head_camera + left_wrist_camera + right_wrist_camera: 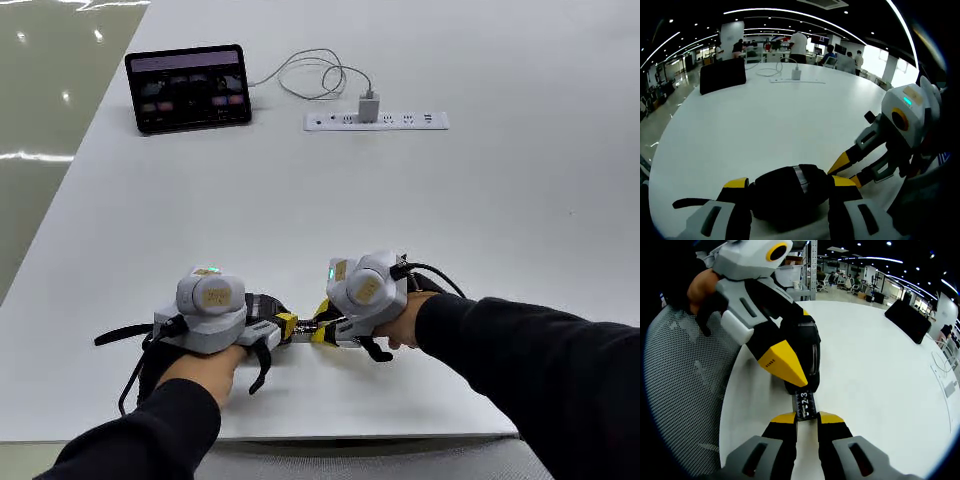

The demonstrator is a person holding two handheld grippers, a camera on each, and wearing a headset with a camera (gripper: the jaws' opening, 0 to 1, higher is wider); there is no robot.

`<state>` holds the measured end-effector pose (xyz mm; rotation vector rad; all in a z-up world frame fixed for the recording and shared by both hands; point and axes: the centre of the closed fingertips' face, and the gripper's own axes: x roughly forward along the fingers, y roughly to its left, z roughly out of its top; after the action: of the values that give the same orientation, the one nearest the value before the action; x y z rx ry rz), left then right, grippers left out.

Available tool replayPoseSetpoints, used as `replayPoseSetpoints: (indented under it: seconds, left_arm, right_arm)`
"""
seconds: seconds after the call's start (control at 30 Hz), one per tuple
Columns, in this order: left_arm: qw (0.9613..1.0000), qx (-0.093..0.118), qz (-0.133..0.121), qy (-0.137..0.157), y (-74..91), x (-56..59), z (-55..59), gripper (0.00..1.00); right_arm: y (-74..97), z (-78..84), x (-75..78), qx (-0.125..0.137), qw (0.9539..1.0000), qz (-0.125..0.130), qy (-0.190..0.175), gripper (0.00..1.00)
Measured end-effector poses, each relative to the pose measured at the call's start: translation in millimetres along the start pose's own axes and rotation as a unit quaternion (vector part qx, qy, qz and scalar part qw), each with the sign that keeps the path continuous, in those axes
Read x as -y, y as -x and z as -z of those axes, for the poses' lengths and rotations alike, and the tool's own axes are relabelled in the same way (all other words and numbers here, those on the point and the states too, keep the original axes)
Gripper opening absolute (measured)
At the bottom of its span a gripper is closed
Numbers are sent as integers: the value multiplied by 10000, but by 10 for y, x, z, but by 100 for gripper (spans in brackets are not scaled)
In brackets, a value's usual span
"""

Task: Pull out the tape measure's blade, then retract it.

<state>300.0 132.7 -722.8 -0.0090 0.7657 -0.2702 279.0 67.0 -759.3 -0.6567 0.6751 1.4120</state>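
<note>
So, the black tape measure case [805, 352] sits on the white table [420, 210], close to the near edge. The tablet [188, 87] and power strip [377, 121] are well apart from the case, on the far side of it.

The left gripper [790, 184] is clamped around the case, one yellow-tipped jaw on each side. The right gripper [807, 419] comes at the case from the opposite side and is pinched shut on the blade [804, 404], just beside the slot. Only a short stub of blade is out, so I'd say nearly the whole pull is yet to be done.

How I'd do it: pin the case flat on the table and draw the right gripper straight away from it, in line with the slot. Go off at an angle and the blade will probably twist or slip out of the pinch. For the retract, walk it back in slowly, don't just let go.

Readable stuff: "23" is printed on the blade right by the jaws. There's tiny lettering on the left gripper's yellow tip, too small to read. Same goes for the tablet's screen.
</note>
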Motion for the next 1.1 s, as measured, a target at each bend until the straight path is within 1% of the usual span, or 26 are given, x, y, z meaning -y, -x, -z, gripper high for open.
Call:
replayPoseSetpoints:
  seconds: [0.27, 0.4, 0.67, 0.93, 1.1]
  left_arm:
    - [10000, -3, 5, 6, -7, -7, 0, 58]
    - [10000, 1, 9, -2, -8, -6, 0, 58]
    - [10000, 1, 33, -12, -7, 0, 1, 58]
    - [10000, 4, 41, -4, -8, 2, 2, 58]
    - [10000, 2, 42, -3, -7, 2, 4, 58]
  right_arm:
    - [-35, -52, -7, 52, 10000, -25, -12, 11]
    - [-44, -64, -11, 71, 9999, -36, -105, 11]
    - [-71, -96, -22, 106, 9999, -62, -75, 11]
    - [-103, -129, -22, 148, 9997, -97, -163, 11]
    - [-114, -135, -26, 158, 9997, -125, -156, 11]
